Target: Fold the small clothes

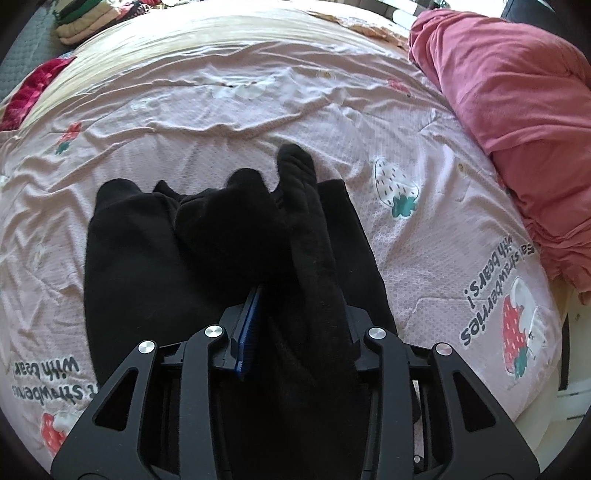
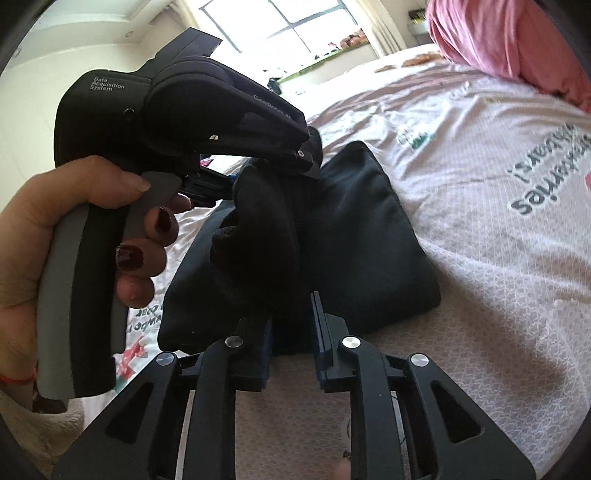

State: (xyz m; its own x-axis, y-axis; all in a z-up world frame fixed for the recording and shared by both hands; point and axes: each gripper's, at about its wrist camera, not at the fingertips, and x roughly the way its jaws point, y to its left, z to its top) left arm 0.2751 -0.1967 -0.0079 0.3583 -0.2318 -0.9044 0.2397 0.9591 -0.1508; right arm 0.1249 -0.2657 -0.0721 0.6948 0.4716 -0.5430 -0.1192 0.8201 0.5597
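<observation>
A black garment lies partly folded on the pink strawberry-print bed sheet. In the left wrist view a thick bunch of it fills my left gripper. It drapes over and hides the right finger, and only the blue pad on the left finger shows. The right wrist view shows a hand holding that left gripper, with the bunch raised above the flat folded part of the garment. My right gripper sits low at the garment's near edge. Its jaws stand slightly apart with the cloth edge between them.
A rolled dark-pink quilt lies along the bed's right side and also appears as the quilt at top right. A stack of folded clothes sits beyond the bed's far left. A red cloth lies at the left edge. A window is behind.
</observation>
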